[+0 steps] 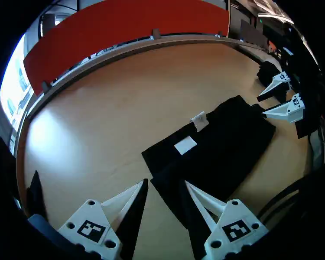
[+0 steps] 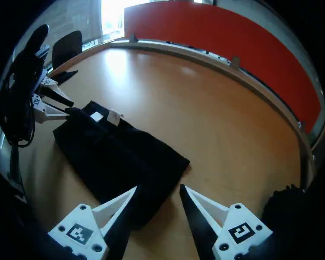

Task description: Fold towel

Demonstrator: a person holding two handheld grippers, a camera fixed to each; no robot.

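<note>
Left gripper [image 1: 163,188] fingers [image 1: 128,201] stand wide apart with nothing pinched. The near corner of the black towel [image 1: 223,147] lies just ahead, close by the right-hand fingertip; whether it touches I cannot tell. Right gripper [image 2: 158,190] is the same in its own view: fingers [image 2: 119,208] spread wide, the towel's [image 2: 115,156] other short end lying between the tips, not clamped. Each gripper also shows far off in the other's view, at the opposite end of the cloth and parted there too. The towel lies flat on the wooden table [image 1: 119,108] as a long dark band running from one gripper to the other. It looks already doubled, with a layered edge along one long side. Two white tags [image 1: 185,145] sit on top near that edge, about mid-length. A red panel [image 1: 119,30] runs along the table's far rim. Handling, as a judgement: soft, light and limp cloth, so it will sag and drape once lifted, and the layers may slip apart. The wood looks smooth, so a push would likely slide it rather than fold it. Best hold is probably the corners of the short ends — one gripper per end, fingers low enough to catch every layer.
</note>
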